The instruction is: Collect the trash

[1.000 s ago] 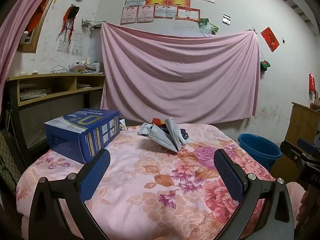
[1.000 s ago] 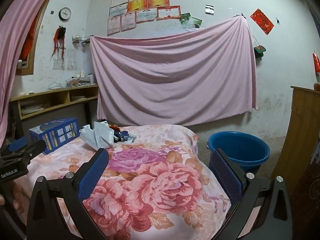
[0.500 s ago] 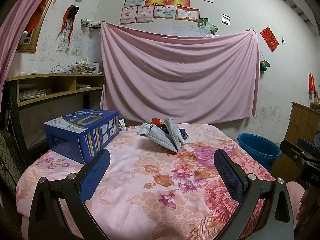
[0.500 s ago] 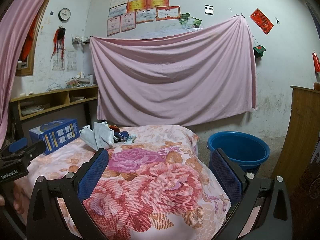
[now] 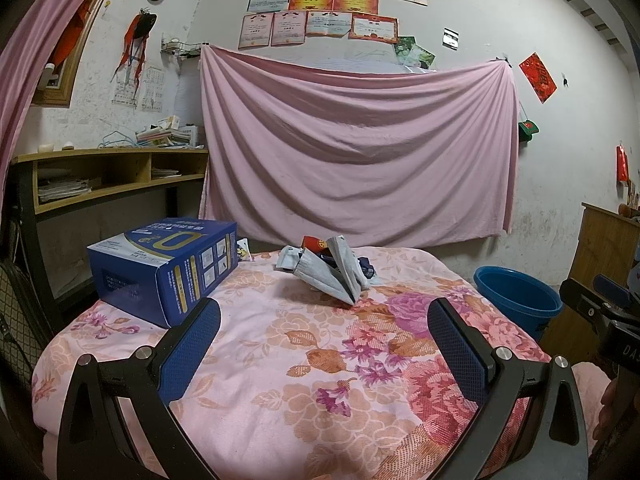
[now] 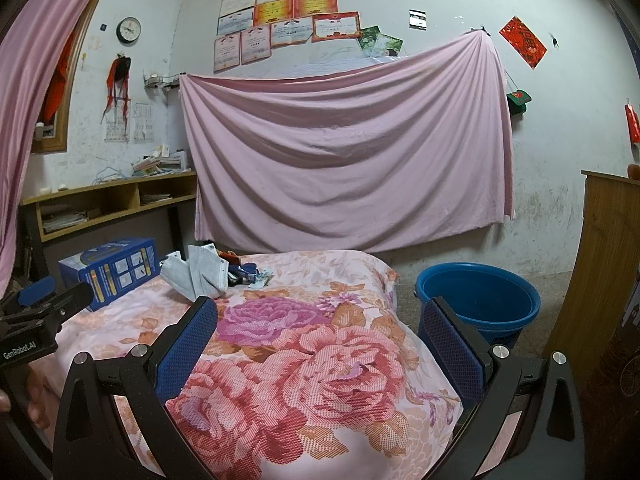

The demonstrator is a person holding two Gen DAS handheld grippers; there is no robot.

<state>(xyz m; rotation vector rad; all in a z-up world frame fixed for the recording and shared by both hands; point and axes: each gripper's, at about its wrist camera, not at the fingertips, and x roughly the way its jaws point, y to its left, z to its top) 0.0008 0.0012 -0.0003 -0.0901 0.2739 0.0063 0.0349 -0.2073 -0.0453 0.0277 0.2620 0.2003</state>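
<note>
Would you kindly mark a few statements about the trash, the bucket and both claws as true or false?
1. Both the left claw and the right claw are open and empty. True.
2. The blue bucket stands on the table. False: it stands on the floor beside the floral-covered table.
3. The grey crumpled wrapper lies on the table. True.
4. The blue box is inside the bucket. False: it sits on the table.

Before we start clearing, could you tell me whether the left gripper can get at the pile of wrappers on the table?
Probably yes: the left gripper is open and the wrappers lie straight ahead across bare tablecloth.
</note>
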